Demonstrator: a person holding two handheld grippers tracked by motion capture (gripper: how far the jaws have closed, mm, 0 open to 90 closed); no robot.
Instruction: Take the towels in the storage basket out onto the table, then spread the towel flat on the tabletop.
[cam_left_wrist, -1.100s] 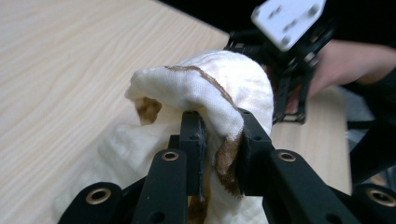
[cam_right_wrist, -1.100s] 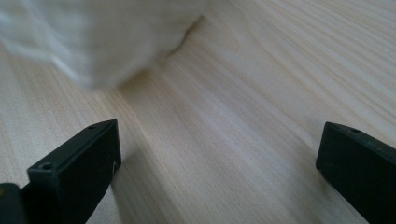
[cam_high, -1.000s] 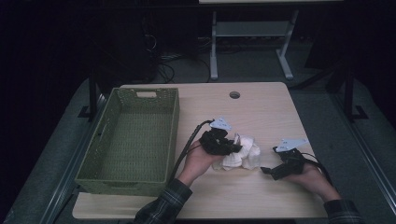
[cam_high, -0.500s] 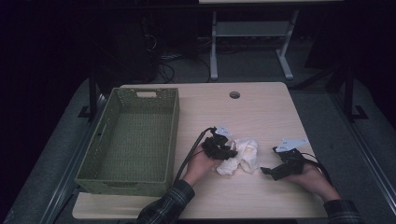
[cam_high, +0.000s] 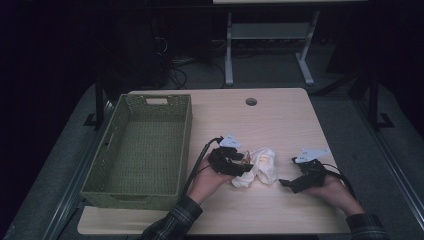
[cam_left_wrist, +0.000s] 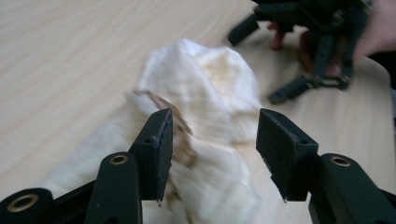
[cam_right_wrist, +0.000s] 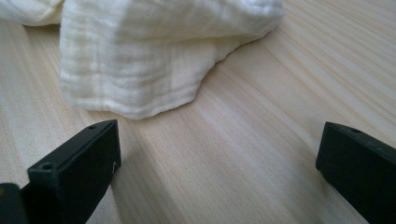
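Left gripper (cam_high: 239, 165) jaws just opening, astride crumpled white cloth (cam_high: 260, 167) for regrasp; right gripper (cam_high: 294, 183) jaws apart, empty, waiting beside.

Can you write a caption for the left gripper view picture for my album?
Open left tongs around a crumpled white cloth on the table.

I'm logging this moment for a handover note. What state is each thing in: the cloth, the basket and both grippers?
White cloth: crumpled in a heap on the table, not lifted.
Green woven basket: upright on the table, nothing in it.
Left gripper: jaws have just been opening; cloth lies between them, the pads not pressing on it.
Right gripper: open, jaws wide over bare wood, short of the cloth's edge.
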